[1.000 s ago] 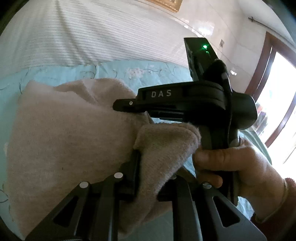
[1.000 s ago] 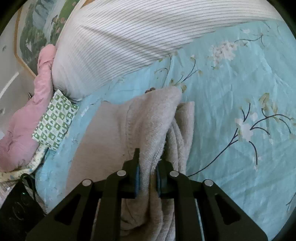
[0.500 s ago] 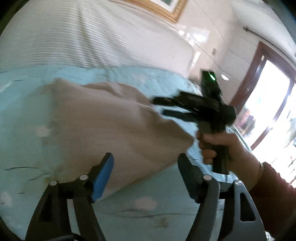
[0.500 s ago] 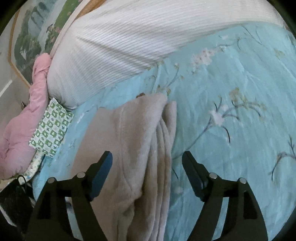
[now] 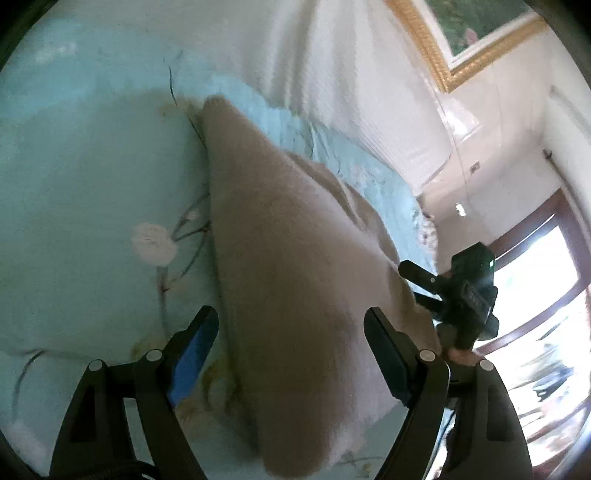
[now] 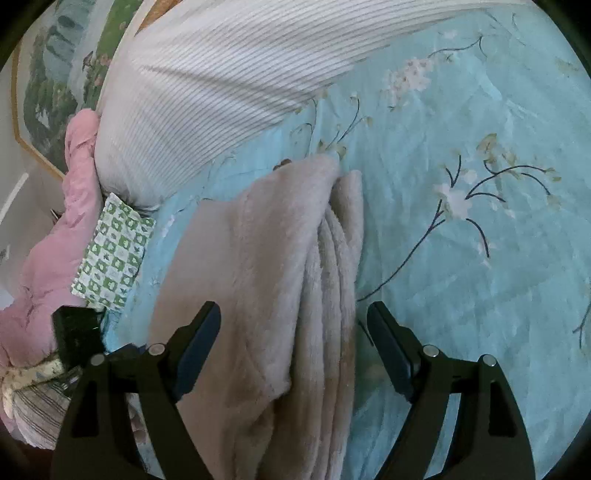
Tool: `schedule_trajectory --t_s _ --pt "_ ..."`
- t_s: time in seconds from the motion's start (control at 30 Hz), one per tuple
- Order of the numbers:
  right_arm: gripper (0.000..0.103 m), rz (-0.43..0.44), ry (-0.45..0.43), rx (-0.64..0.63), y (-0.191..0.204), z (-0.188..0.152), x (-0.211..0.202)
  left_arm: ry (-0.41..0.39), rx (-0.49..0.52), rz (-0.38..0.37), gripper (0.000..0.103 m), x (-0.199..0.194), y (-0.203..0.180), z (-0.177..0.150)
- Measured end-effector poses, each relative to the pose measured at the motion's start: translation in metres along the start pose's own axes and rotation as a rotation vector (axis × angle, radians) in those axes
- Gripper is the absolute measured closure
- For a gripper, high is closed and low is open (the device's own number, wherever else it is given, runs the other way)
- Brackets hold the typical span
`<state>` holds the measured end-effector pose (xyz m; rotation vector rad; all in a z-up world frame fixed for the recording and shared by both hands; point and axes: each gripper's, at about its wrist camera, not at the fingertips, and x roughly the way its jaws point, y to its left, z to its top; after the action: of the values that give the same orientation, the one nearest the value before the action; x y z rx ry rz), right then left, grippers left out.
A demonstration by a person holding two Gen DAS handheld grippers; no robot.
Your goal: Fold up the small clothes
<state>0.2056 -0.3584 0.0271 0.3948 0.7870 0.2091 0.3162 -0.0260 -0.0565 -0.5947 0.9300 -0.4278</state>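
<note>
A beige fleecy garment (image 5: 295, 288) lies folded in several layers on the light blue flowered bedsheet (image 5: 85, 206); it also shows in the right wrist view (image 6: 280, 266), with the stacked layer edges on its right side. My left gripper (image 5: 291, 332) is open and empty, its jaws spread on either side of the garment's near end. My right gripper (image 6: 293, 328) is open and empty above the garment. The right gripper also shows in the left wrist view (image 5: 417, 284) beside the garment's right edge, held in a hand.
A white striped quilt (image 6: 221, 85) lies along the back of the bed. A pink quilt (image 6: 55, 229) and a green-and-white checked cloth (image 6: 114, 251) sit at the left. A framed picture (image 5: 476, 33) hangs on the wall, and a bright doorway (image 5: 543, 295) is at the right.
Both grippers have let go of the garment and opened wide. The garment now lies flat on the bed. The left gripper has drawn back and swung left.
</note>
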Motion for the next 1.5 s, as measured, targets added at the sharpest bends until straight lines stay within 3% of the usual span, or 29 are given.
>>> schedule_trajectory --t_s 0.1,0.17,0.23,0.33,0.43,0.53,0.8,0.97,1.1,1.2,1.3,1.37,1.5 --pt "0.021 0.018 0.019 0.027 -0.005 0.006 0.008 0.069 -0.06 -0.052 0.017 0.028 0.016 0.013" --pt "0.021 0.011 0.039 0.025 -0.005 0.007 0.017 0.07 -0.061 -0.072 0.016 0.037 0.018 0.017" --pt "0.021 0.008 0.071 0.01 -0.002 0.004 0.025 0.059 -0.033 -0.053 0.026 0.04 0.014 0.021" --pt "0.057 0.055 0.121 0.024 0.006 -0.002 0.033 0.046 -0.002 -0.022 0.048 0.039 0.011 0.02" --pt "0.065 0.03 0.081 0.016 0.023 -0.009 0.025 0.029 0.033 -0.03 0.057 0.022 0.004 0.012" --pt "0.068 0.075 0.065 0.008 0.046 -0.019 0.017 0.002 0.08 -0.023 0.057 -0.02 -0.001 -0.001" --pt "0.068 0.295 0.1 -0.055 0.133 -0.079 0.042 -0.054 0.107 0.033 0.057 -0.162 0.031 -0.041" --pt "0.068 0.351 0.157 -0.097 0.174 -0.102 0.08 -0.072 0.07 0.087 0.057 -0.207 0.067 -0.065" --pt "0.067 0.288 0.204 -0.118 0.18 -0.121 0.112 -0.062 -0.007 0.13 0.053 -0.203 0.106 -0.084" --pt "0.062 0.295 0.206 -0.092 0.169 -0.125 0.112 -0.08 -0.067 0.077 0.045 -0.204 0.126 -0.095" --pt "0.054 0.247 0.212 -0.11 0.172 -0.123 0.104 -0.079 -0.092 0.072 0.037 -0.201 0.128 -0.094" --pt "0.034 0.195 0.199 -0.117 0.175 -0.118 0.098 -0.072 -0.098 0.085 0.029 -0.204 0.131 -0.092" --pt "0.032 0.145 0.111 -0.095 0.174 -0.101 0.08 -0.093 -0.122 0.102 0.023 -0.214 0.141 -0.077"
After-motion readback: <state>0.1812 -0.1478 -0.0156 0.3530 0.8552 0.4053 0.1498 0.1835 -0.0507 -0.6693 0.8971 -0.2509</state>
